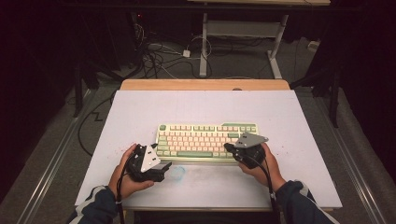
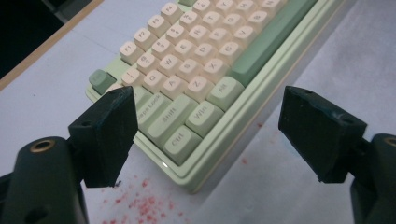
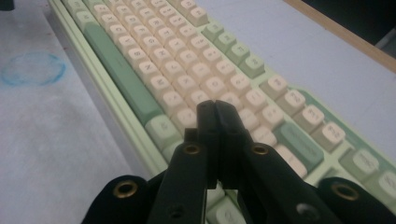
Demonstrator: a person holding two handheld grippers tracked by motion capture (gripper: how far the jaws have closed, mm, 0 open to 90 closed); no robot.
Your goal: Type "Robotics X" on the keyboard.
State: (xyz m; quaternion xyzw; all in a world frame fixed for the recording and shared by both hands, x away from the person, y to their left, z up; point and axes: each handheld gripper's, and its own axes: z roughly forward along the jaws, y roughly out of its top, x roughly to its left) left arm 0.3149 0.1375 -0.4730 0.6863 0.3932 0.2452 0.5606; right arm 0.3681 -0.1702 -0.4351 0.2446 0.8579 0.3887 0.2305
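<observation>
- Lying across the middle of the white mat (image 1: 140, 112), the keyboard (image 1: 205, 140) is leaving bare room behind it and on both sides.
- The mat is ending short of the table's (image 1: 205, 84) far wooden edge.
- The left gripper (image 1: 161, 169) is hovering just off the keyboard's near left corner, jaws spread wide, nothing between them; red specks (image 2: 140, 200) are dotting the mat beneath.
- The right gripper (image 3: 215, 108) is hanging over the keys at the keyboard's right end, jaws pressed together, gripping nothing.
- A blue ring mark (image 3: 32, 68) is sitting on the mat near the front edge.
</observation>
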